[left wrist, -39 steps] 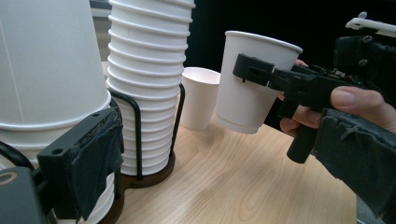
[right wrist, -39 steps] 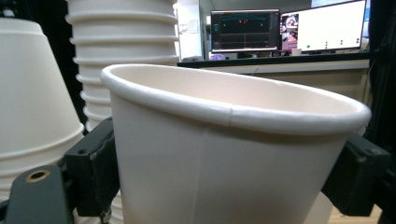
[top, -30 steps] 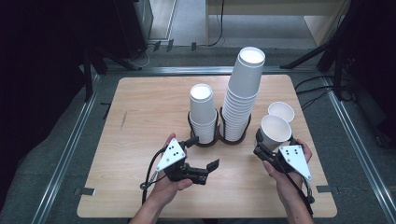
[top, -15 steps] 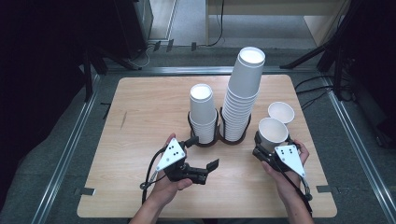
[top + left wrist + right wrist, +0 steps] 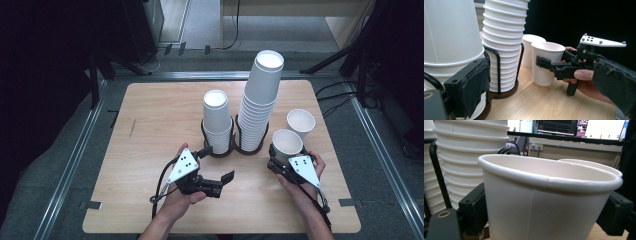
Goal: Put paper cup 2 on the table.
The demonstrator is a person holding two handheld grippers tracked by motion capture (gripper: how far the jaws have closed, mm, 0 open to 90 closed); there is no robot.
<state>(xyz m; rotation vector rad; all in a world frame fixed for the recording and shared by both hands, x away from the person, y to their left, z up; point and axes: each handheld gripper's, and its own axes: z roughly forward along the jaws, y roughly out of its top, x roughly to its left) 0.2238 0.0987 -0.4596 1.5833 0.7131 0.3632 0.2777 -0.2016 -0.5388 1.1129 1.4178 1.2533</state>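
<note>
High view: wooden table (image 5: pixel 150 115) (grey floor around); right tool (image 5: pixel 276 161) pinches paper cup (image 5: pixel 286 143); left tool (image 5: pixel 220 181) spread.

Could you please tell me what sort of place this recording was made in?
Probably a lab or office test bench: a wooden table framed by metal rails on grey carpet, cables across the floor, and lit monitors on a desk behind the paper cups.

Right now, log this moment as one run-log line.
right gripper: fingers shut on paper cup, cup upright at table | left gripper: open, holds nothing | second single cup behind | two cup stacks in holder
</note>
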